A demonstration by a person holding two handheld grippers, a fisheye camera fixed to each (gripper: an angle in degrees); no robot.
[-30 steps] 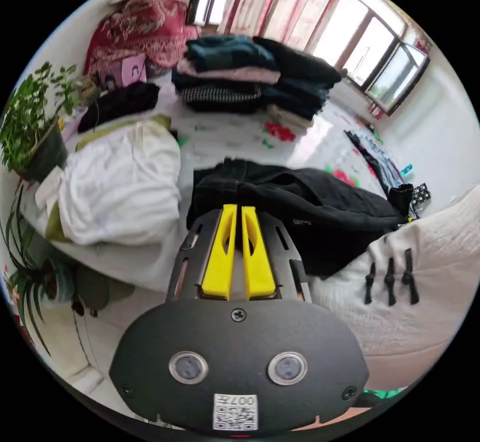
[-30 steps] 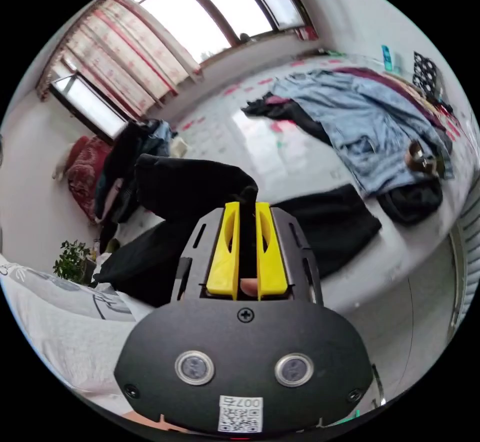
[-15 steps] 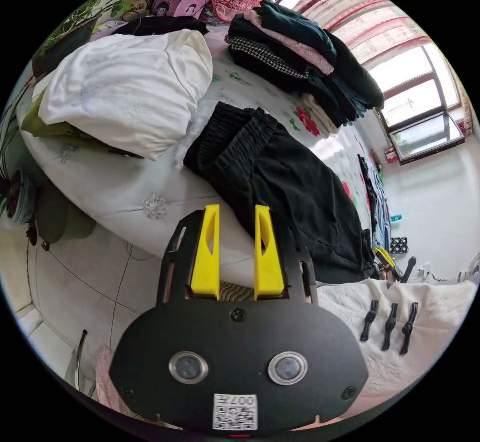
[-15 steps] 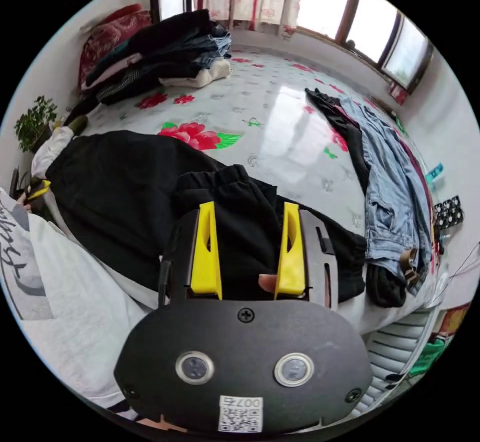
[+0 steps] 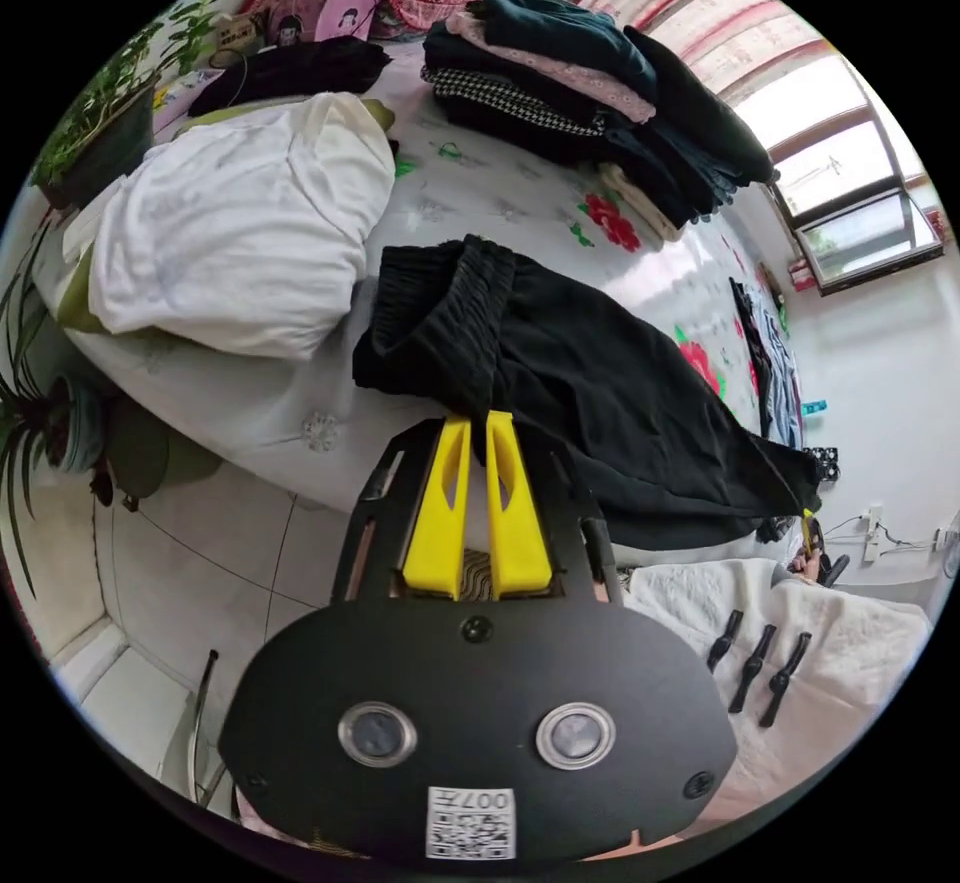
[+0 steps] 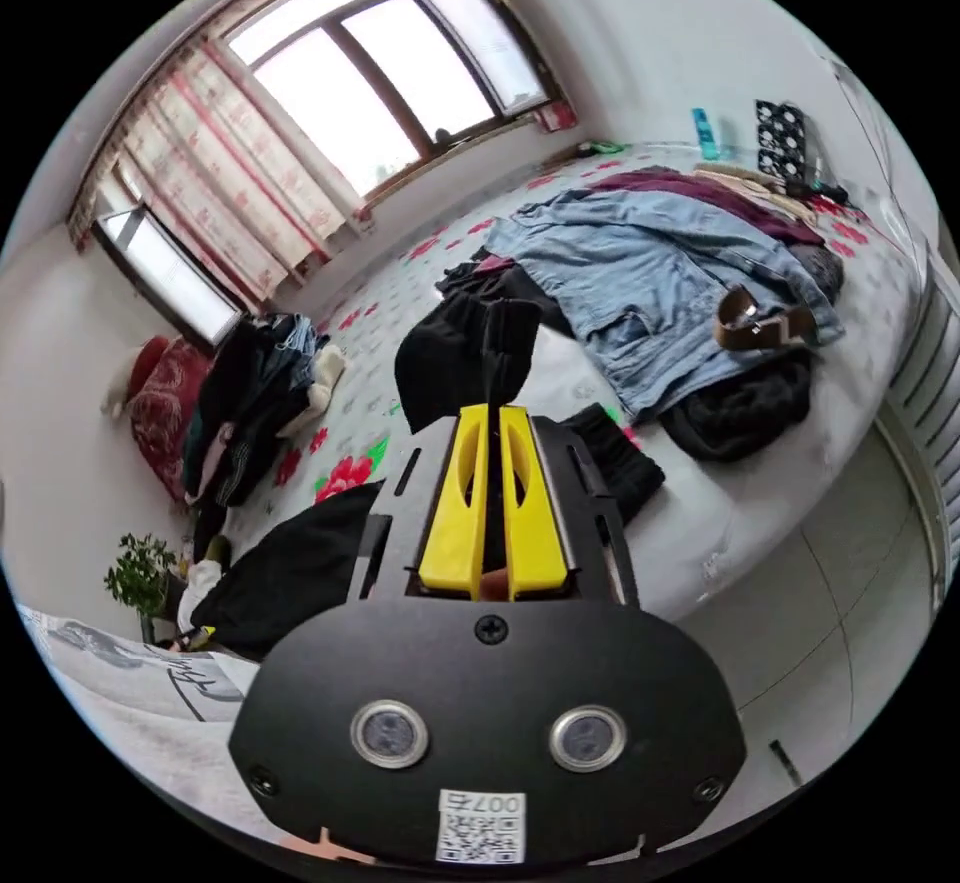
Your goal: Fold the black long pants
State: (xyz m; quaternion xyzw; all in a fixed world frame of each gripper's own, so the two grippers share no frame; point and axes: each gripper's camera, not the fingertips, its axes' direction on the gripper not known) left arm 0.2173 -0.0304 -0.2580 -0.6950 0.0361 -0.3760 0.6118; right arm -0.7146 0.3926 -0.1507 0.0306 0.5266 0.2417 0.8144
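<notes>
Pinching the black long pants (image 5: 560, 363) at both ends, the left gripper (image 5: 477, 423) clamps the waistband and the right gripper (image 6: 493, 415) a lifted cuff, above the floral bed (image 5: 480, 213).

Black pants (image 5: 590, 373); yellow-jawed left gripper (image 5: 477, 420); white floral bedsheet (image 5: 480, 213); blue denim jacket (image 6: 650, 273).

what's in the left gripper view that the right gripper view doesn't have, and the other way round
Left gripper view: a big white bundle on the bed beside the waistband, and the left gripper shut on the black long pants.

Right gripper view: a denim jacket with a brown belt lying on it, and the right gripper shut on a lifted end of the pants.

Both: the pants, the stack of folded clothes, a potted plant, the flowered bed sheet, the windows.
</notes>
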